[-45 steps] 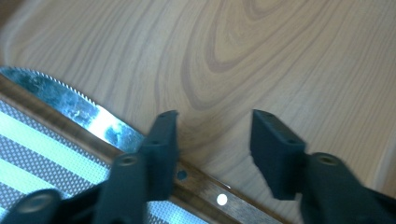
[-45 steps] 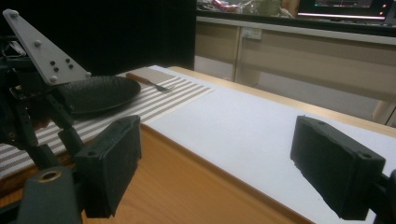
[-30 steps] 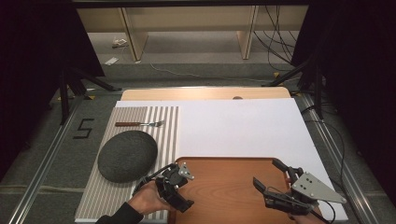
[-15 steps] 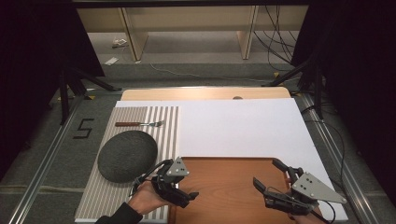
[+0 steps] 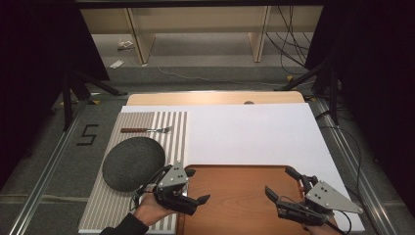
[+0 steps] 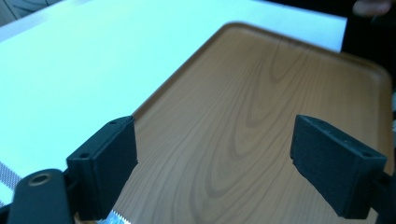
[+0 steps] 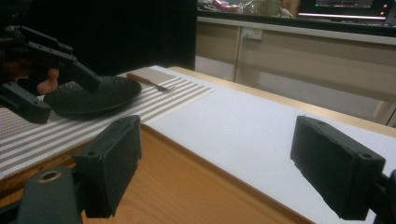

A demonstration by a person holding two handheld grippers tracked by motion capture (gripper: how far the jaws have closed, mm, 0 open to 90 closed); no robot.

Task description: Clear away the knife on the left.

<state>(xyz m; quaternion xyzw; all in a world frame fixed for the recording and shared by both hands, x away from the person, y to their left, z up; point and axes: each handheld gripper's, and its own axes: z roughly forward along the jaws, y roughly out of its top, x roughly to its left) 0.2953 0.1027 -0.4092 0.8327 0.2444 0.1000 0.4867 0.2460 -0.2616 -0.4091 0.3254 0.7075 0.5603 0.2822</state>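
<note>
— Grey carpet floor and pale wooden shelves behind, dark curtains on both sides: is this where you work?

— Yes. I sit at a table covered by a white sheet (image 5: 254, 132). Starting from my left, a striped placemat (image 5: 147, 122) lies there, with a fork (image 5: 147, 129) at its far end and a dark round plate (image 5: 132, 161) nearer to me.

— And your left gripper?

— My left gripper (image 5: 193, 188) hangs over the left edge of the wooden tray (image 5: 235, 196), just beside the plate. Its jaws stand wide apart with nothing between them (the left gripper view looks only at the tray's wood grain through the gap).

— So the plate is not taken?

— Not yet. It rests on the placemat, untouched, and the tray carries nothing. I judge the work is at its very beginning: plate and fork probably must come to the tray, and all of this is left to do.

— What about the right side?

— My right gripper (image 5: 286, 188) waits over the tray's right part, also spread and without any load. Its own view looks across the sheet toward the plate (image 7: 93, 95) and the left gripper (image 7: 42, 79).

— Anything else in the room?

— Cables on the floor, metal rails along the table, and a "5" (image 5: 88, 134) marked on the carpet at the left.
</note>
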